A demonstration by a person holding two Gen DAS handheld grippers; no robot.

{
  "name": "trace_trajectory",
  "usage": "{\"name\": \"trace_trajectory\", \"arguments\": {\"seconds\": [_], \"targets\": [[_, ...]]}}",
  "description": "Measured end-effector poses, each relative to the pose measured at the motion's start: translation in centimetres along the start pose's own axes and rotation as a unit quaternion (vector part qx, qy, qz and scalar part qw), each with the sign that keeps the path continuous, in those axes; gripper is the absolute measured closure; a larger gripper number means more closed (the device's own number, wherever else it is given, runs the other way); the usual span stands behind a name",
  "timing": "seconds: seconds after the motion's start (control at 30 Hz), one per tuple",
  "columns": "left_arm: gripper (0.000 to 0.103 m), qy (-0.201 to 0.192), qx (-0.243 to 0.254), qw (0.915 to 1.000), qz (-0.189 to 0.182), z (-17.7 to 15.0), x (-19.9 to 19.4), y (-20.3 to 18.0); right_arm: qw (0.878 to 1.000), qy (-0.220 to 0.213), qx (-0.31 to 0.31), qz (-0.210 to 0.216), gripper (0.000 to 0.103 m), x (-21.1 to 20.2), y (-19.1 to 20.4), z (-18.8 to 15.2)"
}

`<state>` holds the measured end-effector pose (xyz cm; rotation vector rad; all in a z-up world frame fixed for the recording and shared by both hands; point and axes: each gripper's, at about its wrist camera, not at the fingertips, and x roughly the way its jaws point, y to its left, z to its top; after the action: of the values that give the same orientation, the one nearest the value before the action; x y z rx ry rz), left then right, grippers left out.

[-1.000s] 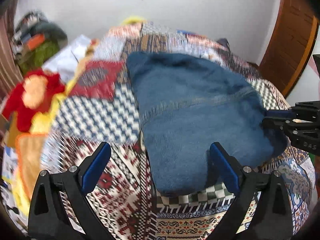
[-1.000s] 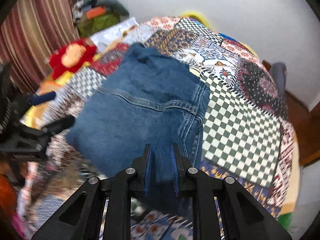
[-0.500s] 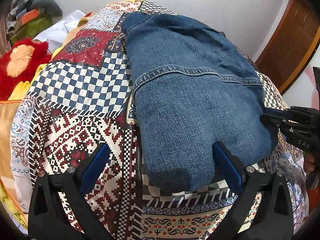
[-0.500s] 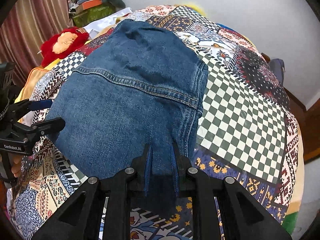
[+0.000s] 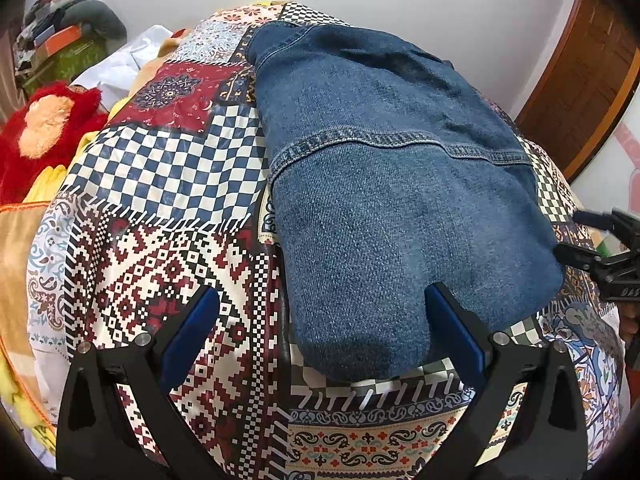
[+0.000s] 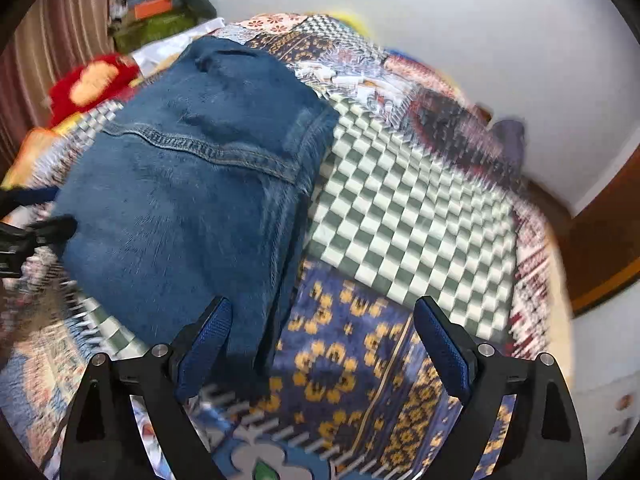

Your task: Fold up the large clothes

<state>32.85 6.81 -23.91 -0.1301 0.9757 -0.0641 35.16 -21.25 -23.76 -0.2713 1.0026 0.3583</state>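
Note:
A folded blue denim garment [image 5: 392,200] lies flat on a patchwork bedspread [image 5: 168,184]. My left gripper [image 5: 322,324] is open and empty, its jaws spread across the garment's near left corner. My right gripper [image 6: 322,334] is open and empty just past the garment's [image 6: 192,200] near right edge, over a blue and yellow patch. The right gripper also shows at the right edge of the left wrist view [image 5: 600,256], beside the denim. The left gripper shows at the left edge of the right wrist view [image 6: 28,224].
A red plush toy [image 5: 40,128] lies at the bed's left side, with piled clothes and boxes [image 5: 60,48] behind it. A white wall runs behind the bed. A brown wooden door [image 5: 592,80] stands at the right.
My right gripper was shut on the denim's near edge and has let go, now open and shifted right. The garment settled flat. My left gripper stayed open.

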Motion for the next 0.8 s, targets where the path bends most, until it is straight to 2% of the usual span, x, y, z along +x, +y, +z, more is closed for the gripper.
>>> {"name": "trace_trajectory", "arguments": {"seconds": [0.03, 0.07, 0.13, 0.2, 0.3, 0.47, 0.53, 0.63, 0.7, 0.8], "targets": [[0.000, 0.001, -0.002, 1.0000, 0.000, 0.1, -0.2, 0.0, 1.000, 0.008, 0.021, 0.010, 0.013, 0.0, -0.9, -0.2], [0.000, 0.003, -0.004, 1.0000, 0.001, 0.1, -0.5, 0.1, 0.999, 0.012, 0.036, -0.003, 0.013, -0.2, -1.7, -0.3], [0.000, -0.002, 0.000, 1.0000, 0.002, 0.3, -1.5, 0.1, 0.999, 0.009, 0.040, -0.029, 0.013, -0.9, -2.5, -0.4], [0.000, -0.010, 0.012, 0.9997, 0.017, 0.5, -2.5, 0.1, 0.999, -0.002, 0.045, -0.028, 0.013, -1.8, -3.2, -0.3], [0.000, -0.032, 0.030, 0.9977, 0.051, 1.4, -4.4, 0.7, 0.998, -0.017, 0.060, 0.003, 0.013, -3.1, -3.9, 0.5], [0.000, -0.058, 0.022, 0.9967, 0.054, 4.2, -5.7, 2.3, 0.992, -0.042, 0.093, 0.077, 0.012, -4.0, -3.5, 3.1], [0.000, -0.065, 0.016, 0.9967, 0.045, 5.5, -5.8, 2.8, 0.987, -0.042, 0.110, 0.108, 0.012, -3.7, -3.4, 4.1], [0.000, -0.052, -0.006, 0.9986, 0.008, 7.4, -4.5, 3.7, 0.980, -0.031, 0.130, 0.147, 0.012, -2.7, -3.1, 5.6], [0.000, -0.034, -0.026, 0.9989, -0.021, 8.2, -3.2, 4.4, 0.976, -0.015, 0.137, 0.169, 0.012, -1.3, -3.0, 6.6], [0.000, 0.005, -0.062, 0.9962, -0.060, 9.4, -0.5, 5.4, 0.974, 0.007, 0.139, 0.181, 0.012, 0.8, -2.8, 7.5]]}}
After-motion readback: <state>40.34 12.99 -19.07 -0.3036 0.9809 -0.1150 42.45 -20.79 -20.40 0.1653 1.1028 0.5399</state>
